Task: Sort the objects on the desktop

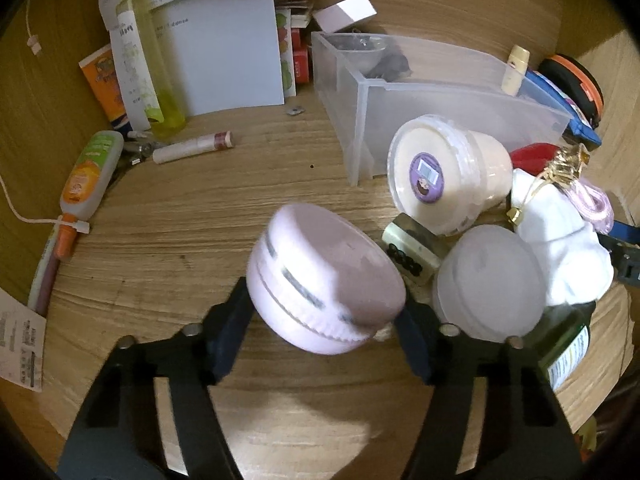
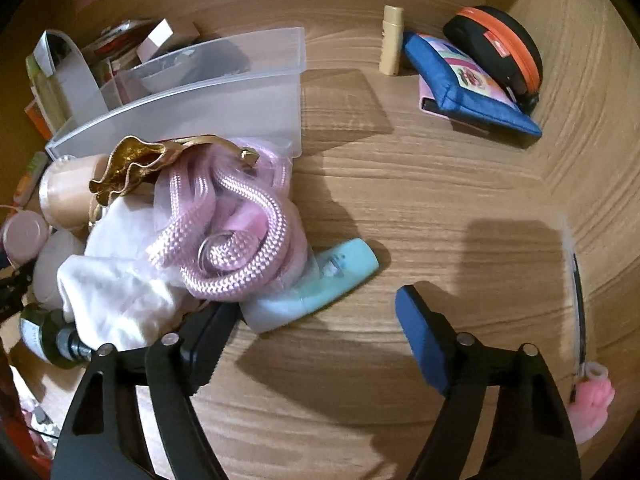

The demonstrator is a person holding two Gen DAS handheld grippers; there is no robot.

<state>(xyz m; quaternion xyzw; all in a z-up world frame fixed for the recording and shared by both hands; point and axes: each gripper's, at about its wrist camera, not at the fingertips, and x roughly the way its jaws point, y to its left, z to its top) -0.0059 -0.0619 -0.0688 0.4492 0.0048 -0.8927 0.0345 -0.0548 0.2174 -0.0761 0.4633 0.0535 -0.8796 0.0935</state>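
Note:
A round pale-pink jar (image 1: pixel 324 280) sits tilted between the fingers of my left gripper (image 1: pixel 322 324), whose dark pads press its two sides just above the wooden desk (image 1: pixel 180 220). In the right wrist view my right gripper (image 2: pixel 316 300) stands open low over the desk. A light-blue tube (image 2: pixel 320 280) lies flat with one end between the fingers, and neither pad touches it. The left finger (image 2: pixel 212 332) is close beside the tube's wide end. A coil of pink rope (image 2: pixel 240 232) covers part of the tube.
A clear plastic bin (image 1: pixel 440 92) stands behind the pile of a cream tub (image 1: pixel 440 176), a white lidded jar (image 1: pixel 492 280) and white cloth (image 1: pixel 560 240). Bottles, tubes and paper (image 1: pixel 224 52) lie far left. A blue pouch (image 2: pixel 460 80) and black-orange case (image 2: pixel 504 40) sit far right.

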